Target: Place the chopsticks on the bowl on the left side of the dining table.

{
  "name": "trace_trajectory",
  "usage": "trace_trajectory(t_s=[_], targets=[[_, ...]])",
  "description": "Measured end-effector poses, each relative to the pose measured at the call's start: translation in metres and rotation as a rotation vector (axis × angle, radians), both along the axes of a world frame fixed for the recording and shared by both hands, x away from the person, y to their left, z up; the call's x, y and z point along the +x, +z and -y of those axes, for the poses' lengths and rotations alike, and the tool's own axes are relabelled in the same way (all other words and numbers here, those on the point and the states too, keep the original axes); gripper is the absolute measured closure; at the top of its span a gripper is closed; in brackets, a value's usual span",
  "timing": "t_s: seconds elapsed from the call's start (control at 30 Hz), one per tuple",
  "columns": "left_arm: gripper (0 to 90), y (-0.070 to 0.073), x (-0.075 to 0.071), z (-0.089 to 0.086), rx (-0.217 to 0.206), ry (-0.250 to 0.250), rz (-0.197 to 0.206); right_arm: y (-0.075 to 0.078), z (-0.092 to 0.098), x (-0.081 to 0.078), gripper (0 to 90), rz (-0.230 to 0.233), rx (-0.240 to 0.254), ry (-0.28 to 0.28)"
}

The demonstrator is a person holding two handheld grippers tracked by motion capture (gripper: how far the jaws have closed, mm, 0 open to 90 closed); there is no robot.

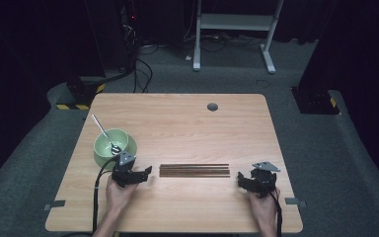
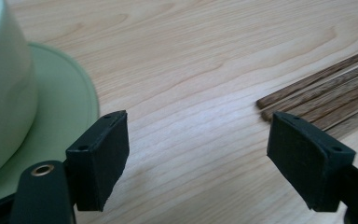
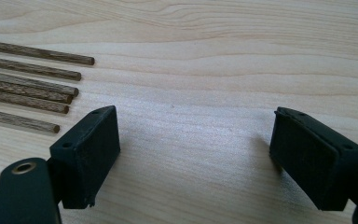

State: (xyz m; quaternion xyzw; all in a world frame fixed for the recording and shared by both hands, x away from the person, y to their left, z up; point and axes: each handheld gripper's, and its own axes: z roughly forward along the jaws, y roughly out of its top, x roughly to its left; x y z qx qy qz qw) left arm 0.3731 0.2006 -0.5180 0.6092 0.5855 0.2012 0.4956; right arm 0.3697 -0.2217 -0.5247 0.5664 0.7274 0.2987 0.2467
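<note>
Left gripper: held in the person's left hand at the near left of the table, pointing toward the chopsticks.
Left jaws: spread wide; in the left gripper view the two black pads stand far apart with bare wood between them. Nothing is held and nothing is touched.
Right gripper: held in the person's right hand at the near right of the table, pointing toward the chopsticks from the other end.
Right jaws: spread wide; the right gripper view shows bare tabletop between the pads. Nothing gripped, no contact with the sticks.
Chopsticks: a row of dark wooden sticks lying flat, side by side and parallel, at the near middle of the table between the two grippers. Their ends lie near each gripper, apart from the jaws.
Stick ends, right gripper view: six ends visible, unevenly aligned, lying beyond one jaw and outside the gap.
Stick ends, left gripper view: ends lie beyond one jaw, clear of it.
Bowl: pale green, standing on a matching saucer just beyond the left gripper.
Spoon: metal, leaning in the bowl with its handle pointing up and away.
Saucer rim, left gripper view: rim close beside one jaw; contact cannot be determined.
</note>
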Motion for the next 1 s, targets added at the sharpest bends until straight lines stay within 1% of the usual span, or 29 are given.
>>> trace_trajectory(t_s=[0.07, 0.3, 0.33, 0.37, 0.43, 0.47, 0.53, 0.67, 0.7, 0.9, 1.0], targets=[[21.7, 0.003, 0.0, 0.001, -0.007, -0.023, -0.003, 0.0, 0.0, 0.0, 15.5, 0.0, 0.0, 0.0], [22.0, 0.01, 0.0, 0.008, -0.029, -0.053, 0.012, 0.0, 0.0, 0.0, 15.7, 0.0, 0.0, -0.001], [22.0, 0.011, 0.0, 0.008, -0.022, -0.06, 0.009, 0.0, 0.0, 0.0, 15.8, 0.0, 0.0, 0.0], [22.0, 0.012, 0.0, 0.009, -0.024, -0.065, 0.012, 0.0, 0.0, 0.0, 15.8, 0.0, 0.0, 0.0], [22.3, 0.014, -0.001, 0.011, -0.03, -0.076, 0.012, 0.0, 0.0, 0.0, 16.2, 0.001, 0.0, 0.001], [22.4, 0.015, 0.0, 0.013, -0.043, -0.075, 0.015, 0.0, 0.0, 0.0, 16.3, 0.001, 0.0, 0.002], [22.9, 0.017, 0.0, 0.014, -0.048, -0.086, 0.015, 0.0, 0.0, 0.0, 16.5, 0.001, 0.0, 0.001], [23.3, 0.019, -0.001, 0.017, -0.04, -0.108, 0.016, 0.0, 0.0, -0.001, 16.7, 0.0, 0.002, 0.0], [23.3, 0.02, 0.0, 0.019, -0.049, -0.106, 0.023, 0.0, 0.0, -0.001, 16.7, 0.0, 0.002, -0.001], [23.1, 0.026, 0.0, 0.024, -0.039, -0.134, 0.029, 0.0, 0.0, -0.001, 17.2, 0.001, 0.002, 0.001], [22.9, 0.03, 0.001, 0.028, -0.044, -0.144, 0.035, 0.0, -0.001, -0.001, 17.4, 0.001, 0.002, 0.002]])
